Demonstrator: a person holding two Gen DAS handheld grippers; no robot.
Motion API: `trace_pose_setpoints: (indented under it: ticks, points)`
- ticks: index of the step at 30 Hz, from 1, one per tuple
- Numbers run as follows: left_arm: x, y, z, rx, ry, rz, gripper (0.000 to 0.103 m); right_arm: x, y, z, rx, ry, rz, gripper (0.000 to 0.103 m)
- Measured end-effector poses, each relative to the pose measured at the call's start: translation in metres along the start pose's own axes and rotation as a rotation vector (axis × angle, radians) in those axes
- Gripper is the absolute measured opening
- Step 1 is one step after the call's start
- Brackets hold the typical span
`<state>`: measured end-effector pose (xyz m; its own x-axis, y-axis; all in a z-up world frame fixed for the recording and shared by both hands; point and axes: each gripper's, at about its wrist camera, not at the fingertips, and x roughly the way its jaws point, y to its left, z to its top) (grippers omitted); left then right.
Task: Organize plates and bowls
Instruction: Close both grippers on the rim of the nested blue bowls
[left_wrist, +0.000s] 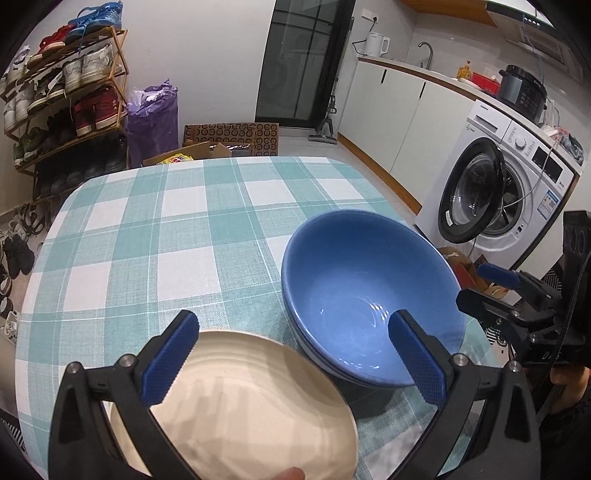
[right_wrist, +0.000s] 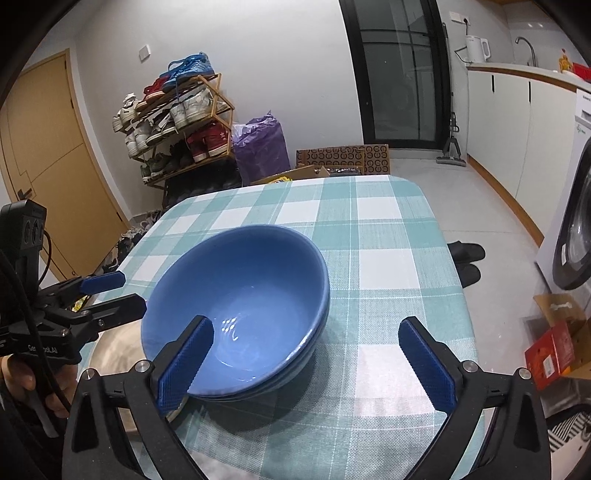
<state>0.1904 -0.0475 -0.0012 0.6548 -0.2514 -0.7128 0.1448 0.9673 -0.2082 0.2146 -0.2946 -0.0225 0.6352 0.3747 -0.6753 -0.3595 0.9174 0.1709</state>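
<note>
A stack of blue bowls (left_wrist: 354, 288) (right_wrist: 240, 280) stands nested on the teal checked table (left_wrist: 147, 240) (right_wrist: 388, 258), toward its near right. A cream plate (left_wrist: 251, 406) (right_wrist: 114, 354) lies just left of the stack at the near edge. My left gripper (left_wrist: 291, 321) (right_wrist: 129, 291) hangs open over the plate, its right finger in front of the bowls' near rim, with nothing pinched. My right gripper (right_wrist: 306, 325) (left_wrist: 472, 284) is open too. Its left finger overlaps the bowls' near rim and its right finger hangs over bare cloth.
A washing machine (left_wrist: 498, 192) with its door open stands right of the table. A shoe rack (left_wrist: 66, 92) and a purple bag (left_wrist: 153, 118) are beyond the far left edge. Cardboard boxes (right_wrist: 343, 158) lie on the floor behind, and a red box (right_wrist: 550, 350) at the right.
</note>
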Motion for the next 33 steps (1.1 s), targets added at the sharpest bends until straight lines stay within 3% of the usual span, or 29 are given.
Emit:
trace_pose_setpoints:
  ticks: [15, 26, 30, 33]
  points:
    - [0.018, 0.007, 0.003, -0.023, 0.042, -0.007, 0.102, 0.018, -0.010, -0.006, 0.052, 0.033, 0.026, 0.102]
    - [0.030, 0.008, 0.004, -0.036, 0.069, -0.056, 0.097, 0.034, -0.015, -0.008, 0.092, 0.065, 0.083, 0.102]
    - [0.033, 0.006, 0.004, -0.034, 0.084, -0.075, 0.085, 0.036, -0.013, -0.009, 0.099, 0.069, 0.106, 0.102]
    - [0.034, 0.004, 0.004, -0.033, 0.091, -0.086, 0.077, 0.038, -0.012, -0.009, 0.103, 0.075, 0.120, 0.095]
